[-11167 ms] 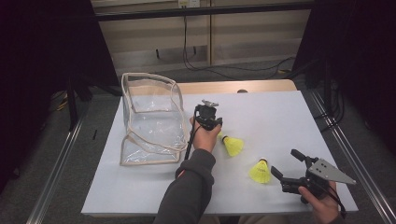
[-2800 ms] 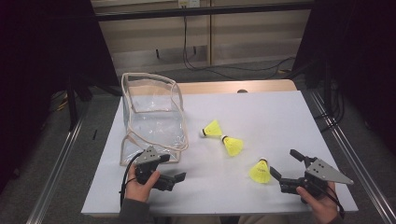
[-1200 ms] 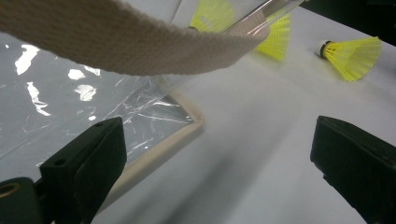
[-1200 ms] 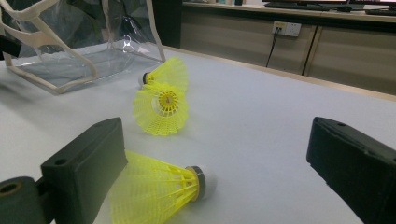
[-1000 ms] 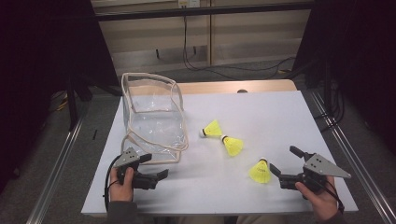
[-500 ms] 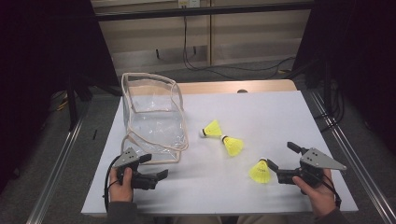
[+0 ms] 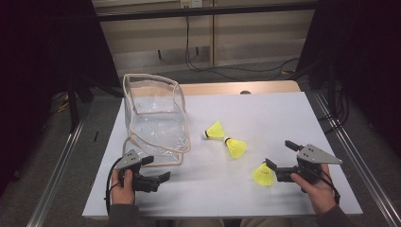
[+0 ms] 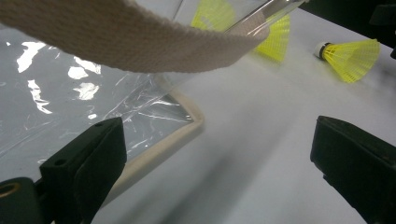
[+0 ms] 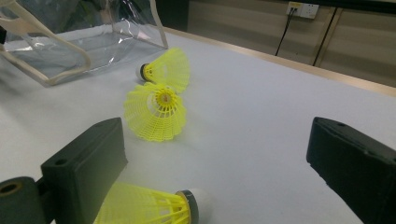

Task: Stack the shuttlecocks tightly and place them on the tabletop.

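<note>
Three yellow shuttlecocks lie on the white table (image 7: 283, 118). Two sit close together mid-table (image 7: 216, 131) (image 7: 235, 147), and the third (image 7: 263, 174) is nearer the front. My right gripper (image 7: 279, 154) stands open just right of that third shuttlecock, whose white cork end (image 9: 194, 205) lies between the jaws beside the left one. The other two shuttlecocks (image 9: 156, 112) (image 9: 166, 70) lie farther ahead. My left gripper (image 7: 156, 169) is open and empty at the front corner of a clear plastic bag (image 7: 153, 118) with beige trim (image 8: 154, 42).
The bag stands open at the table's back left, with its flap spread flat toward the front. A wooden strip (image 7: 227, 88) borders the table's far edge. Metal rails (image 7: 61, 156) run along both sides, and cables hang on the wall behind.
My right gripper has slid left up to the nearest shuttlecock. My left gripper, earlier out at mid-table, has come back to the front left and holds still by the bag's corner.
</note>
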{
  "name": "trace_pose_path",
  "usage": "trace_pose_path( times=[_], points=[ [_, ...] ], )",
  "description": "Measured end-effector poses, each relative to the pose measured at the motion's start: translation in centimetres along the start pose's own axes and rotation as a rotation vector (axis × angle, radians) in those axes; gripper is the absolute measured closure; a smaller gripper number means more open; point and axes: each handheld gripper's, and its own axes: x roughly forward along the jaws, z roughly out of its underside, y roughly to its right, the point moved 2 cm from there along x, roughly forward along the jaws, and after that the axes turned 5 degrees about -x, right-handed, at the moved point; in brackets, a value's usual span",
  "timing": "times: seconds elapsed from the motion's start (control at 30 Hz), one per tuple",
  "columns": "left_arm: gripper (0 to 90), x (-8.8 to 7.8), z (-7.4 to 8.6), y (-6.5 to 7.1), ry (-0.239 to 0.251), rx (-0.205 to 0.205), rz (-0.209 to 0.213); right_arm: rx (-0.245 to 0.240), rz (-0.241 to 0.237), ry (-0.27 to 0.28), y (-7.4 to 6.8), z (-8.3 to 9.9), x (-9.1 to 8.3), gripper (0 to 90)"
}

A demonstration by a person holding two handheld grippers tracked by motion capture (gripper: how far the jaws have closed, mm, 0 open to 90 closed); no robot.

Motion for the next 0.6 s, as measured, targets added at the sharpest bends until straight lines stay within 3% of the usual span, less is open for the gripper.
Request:
trace_pose_path(
  times=[0.6],
  points=[
    [3.6, 0.2, 0.0, 0.1, -0.003, 0.004, 0.007, 0.003, -0.028, -0.021, 0.3, -1.3, 1.1, 4.0]
  ],
)
